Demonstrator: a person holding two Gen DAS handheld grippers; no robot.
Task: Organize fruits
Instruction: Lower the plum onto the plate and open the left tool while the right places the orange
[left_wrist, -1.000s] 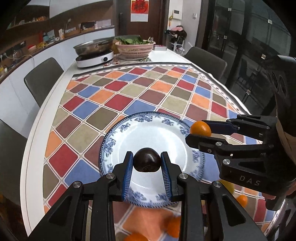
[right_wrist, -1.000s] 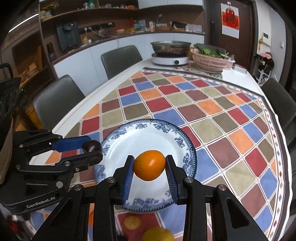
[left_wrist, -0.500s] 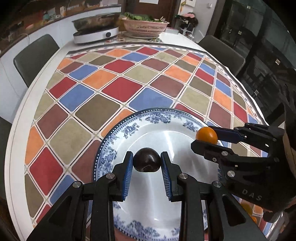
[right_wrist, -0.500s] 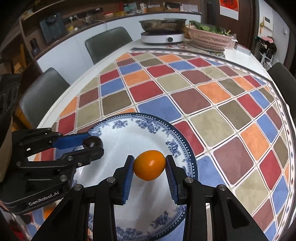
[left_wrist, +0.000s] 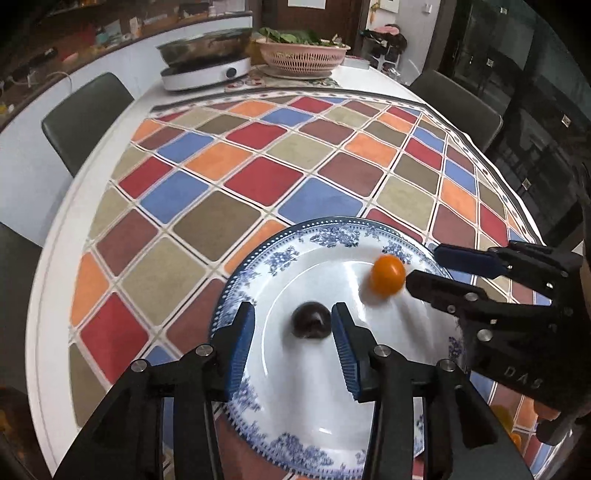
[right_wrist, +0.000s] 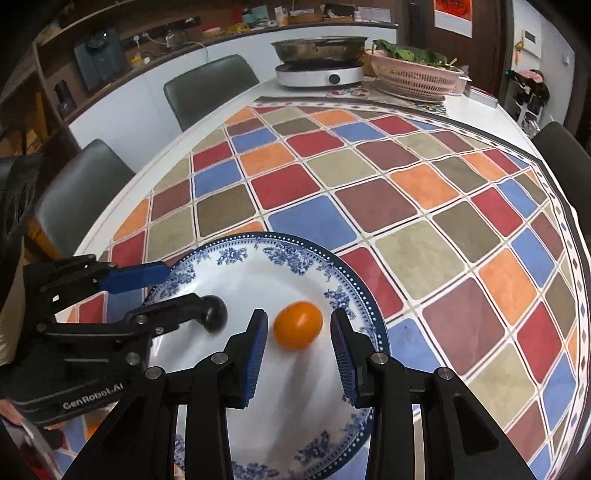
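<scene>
We have both grippers tipped down over the plate (left_wrist: 325, 236) so each fruit drops onto it. The left gripper (left_wrist: 293, 330) is opening, its pads clear of the dark plum (left_wrist: 311, 319) lying between them near the plate's middle. The right gripper (right_wrist: 299, 332) also stands parted around the orange (right_wrist: 298, 324), which rests free on the plate's right. We count one plum, one orange, one plate, two grippers.
</scene>
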